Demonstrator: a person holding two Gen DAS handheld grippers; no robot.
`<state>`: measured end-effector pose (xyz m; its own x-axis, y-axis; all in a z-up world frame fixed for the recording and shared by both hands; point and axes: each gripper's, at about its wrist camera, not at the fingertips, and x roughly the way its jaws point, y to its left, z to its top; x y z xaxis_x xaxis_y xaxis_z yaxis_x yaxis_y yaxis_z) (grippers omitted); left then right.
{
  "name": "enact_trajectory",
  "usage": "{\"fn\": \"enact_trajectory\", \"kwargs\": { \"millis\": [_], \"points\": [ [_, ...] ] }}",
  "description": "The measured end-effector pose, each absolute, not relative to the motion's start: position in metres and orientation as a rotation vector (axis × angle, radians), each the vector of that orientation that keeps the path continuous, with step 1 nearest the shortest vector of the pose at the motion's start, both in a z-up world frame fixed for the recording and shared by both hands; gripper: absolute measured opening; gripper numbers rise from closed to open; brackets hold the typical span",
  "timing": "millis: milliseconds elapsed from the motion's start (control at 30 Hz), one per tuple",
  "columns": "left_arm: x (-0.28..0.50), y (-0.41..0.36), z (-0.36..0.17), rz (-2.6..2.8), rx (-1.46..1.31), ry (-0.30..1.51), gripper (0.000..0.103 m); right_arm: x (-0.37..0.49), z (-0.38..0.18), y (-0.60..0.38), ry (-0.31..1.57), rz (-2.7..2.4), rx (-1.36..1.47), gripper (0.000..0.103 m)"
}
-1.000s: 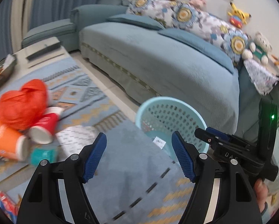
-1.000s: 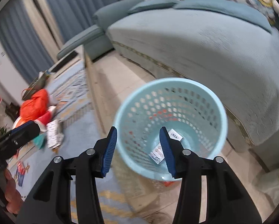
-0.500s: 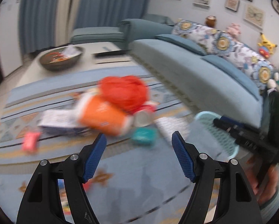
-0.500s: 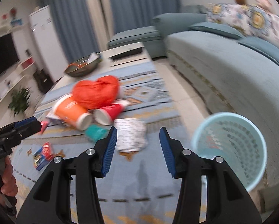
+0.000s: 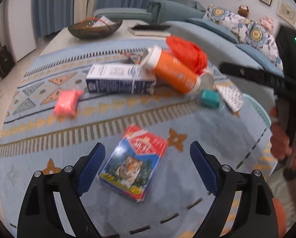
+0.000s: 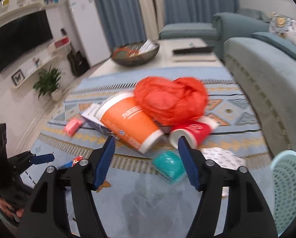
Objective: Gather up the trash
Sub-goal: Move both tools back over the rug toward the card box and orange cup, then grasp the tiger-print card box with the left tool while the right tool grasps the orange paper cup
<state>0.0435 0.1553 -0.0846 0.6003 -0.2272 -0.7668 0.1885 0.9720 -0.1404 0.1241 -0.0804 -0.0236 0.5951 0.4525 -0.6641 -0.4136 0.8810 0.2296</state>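
Trash lies on a blue patterned rug. In the left wrist view my left gripper (image 5: pixel 148 162) is open and empty, just above a red-and-blue tiger box (image 5: pixel 134 164) that lies between its jaws. Beyond are a pink packet (image 5: pixel 66 104), a blue-white carton (image 5: pixel 118 81), an orange cup (image 5: pixel 173 71), an orange bag (image 5: pixel 187 51) and a teal object (image 5: pixel 209 99). In the right wrist view my right gripper (image 6: pixel 146 158) is open and empty, short of the orange cup (image 6: pixel 130 123), a red cup (image 6: pixel 189 130), the teal object (image 6: pixel 167 164) and the orange bag (image 6: pixel 169 99). The light-blue basket (image 6: pixel 286 190) stands at right.
A blue-grey sofa (image 6: pixel 266 75) runs along the right. A low table (image 6: pixel 187 59) with a dark bowl (image 6: pixel 134 53) stands behind the trash. A white patterned packet (image 6: pixel 223 156) lies beside the basket. A TV wall and a plant (image 6: pixel 49 81) are at left.
Both grippers have swung away from the basket to the trash on the rug. The left gripper has come down over the tiger box. Both stay open.
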Motion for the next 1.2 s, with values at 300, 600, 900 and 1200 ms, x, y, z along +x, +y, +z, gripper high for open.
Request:
{"fn": "enact_trajectory", "kwargs": {
  "millis": [300, 600, 900, 1200],
  "points": [
    [0.043, 0.154, -0.113, -0.152, 0.039, 0.930, 0.084, 0.162, -0.056, -0.040, 0.862, 0.506, -0.039, 0.078],
    [0.044, 0.157, -0.122, -0.127, 0.035, 0.926, 0.079, 0.186, -0.067, -0.020, 0.874, 0.509, -0.083, 0.078],
    [0.046, 0.150, -0.123, -0.093, 0.063, 0.928, 0.078, 0.205, -0.073, -0.013, 0.875, 0.484, -0.077, 0.082],
    [0.043, 0.154, -0.119, -0.046, 0.043, 0.901, 0.062, 0.195, -0.065, -0.002, 0.786, 0.455, -0.126, 0.061]
  ]
}}
